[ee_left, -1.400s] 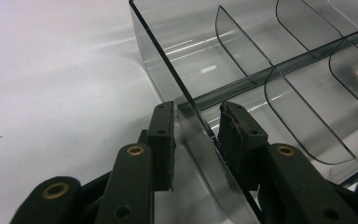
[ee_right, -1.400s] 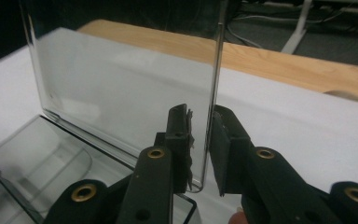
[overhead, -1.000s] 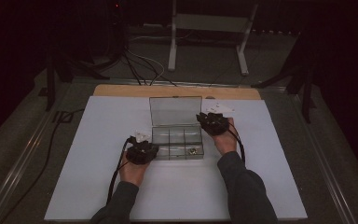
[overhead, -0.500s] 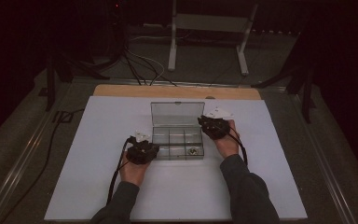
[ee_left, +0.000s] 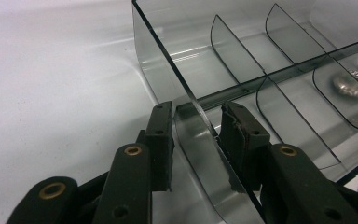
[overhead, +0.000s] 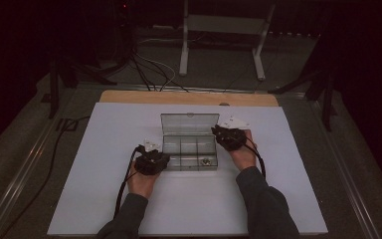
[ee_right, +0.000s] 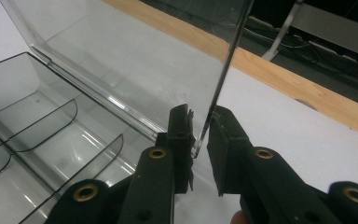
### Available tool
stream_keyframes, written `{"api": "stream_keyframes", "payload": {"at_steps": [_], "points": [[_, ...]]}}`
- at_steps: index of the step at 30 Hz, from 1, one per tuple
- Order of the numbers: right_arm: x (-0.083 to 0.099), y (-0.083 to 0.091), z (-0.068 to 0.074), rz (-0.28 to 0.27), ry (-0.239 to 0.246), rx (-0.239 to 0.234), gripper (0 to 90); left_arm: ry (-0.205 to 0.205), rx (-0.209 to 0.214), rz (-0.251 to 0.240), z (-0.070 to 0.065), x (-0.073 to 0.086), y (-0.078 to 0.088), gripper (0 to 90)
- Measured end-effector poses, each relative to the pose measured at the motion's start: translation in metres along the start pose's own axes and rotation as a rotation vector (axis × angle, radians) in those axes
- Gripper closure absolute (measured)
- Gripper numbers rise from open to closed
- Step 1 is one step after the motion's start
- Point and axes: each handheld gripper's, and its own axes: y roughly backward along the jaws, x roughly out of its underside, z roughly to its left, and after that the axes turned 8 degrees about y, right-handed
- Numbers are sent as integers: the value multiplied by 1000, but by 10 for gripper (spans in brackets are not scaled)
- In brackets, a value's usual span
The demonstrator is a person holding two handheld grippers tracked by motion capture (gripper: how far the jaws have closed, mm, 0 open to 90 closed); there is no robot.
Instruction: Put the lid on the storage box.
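Note:
A clear plastic compartment box (overhead: pixel 189 152) lies mid-table on the white board, and its hinged lid (overhead: pixel 189 123) stands raised at the back. My left gripper (overhead: pixel 164 158) sits at the box's front left corner. In the left gripper view its jaws (ee_left: pixel 196 135) straddle the box's side wall (ee_left: pixel 168 70) at the rounded corner, pads against it. My right gripper (overhead: pixel 216 131) is at the lid's right end. In the right gripper view it (ee_right: pixel 199 140) is shut on the thin lid edge (ee_right: pixel 223 70). A small metallic item (ee_left: pixel 349 86) lies in the front right compartment (overhead: pixel 206 161).
The white board (overhead: pixel 104 199) covers most of the table, with a wooden strip (overhead: pixel 189 97) along its far edge. Beyond it stand a metal frame's legs (overhead: pixel 184 50) and cables (overhead: pixel 144 69). A black cable (overhead: pixel 54 149) runs along the left side.
The lid's top edge has swung up and toward me, so it looks shorter from above. My right hand shifted slightly with it. The left hand stayed put.

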Motion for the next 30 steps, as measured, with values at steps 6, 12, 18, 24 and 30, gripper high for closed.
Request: {"api": "stream_keyframes", "payload": {"at_steps": [6,12,18,24,30], "points": [[0,3,0,-3,-8,-8,796,1,6,1,1,0,0,677],[2,5,-1,1,-11,-16,798,1,7,0,1,0,0,682],[3,6,0,-5,-12,-19,798,5,9,-1,1,0,0,681],[4,6,0,-5,-13,-21,798,8,20,1,1,0,1,658],[4,7,1,-7,-14,-20,798,6,30,-17,0,-1,3,636]]}}
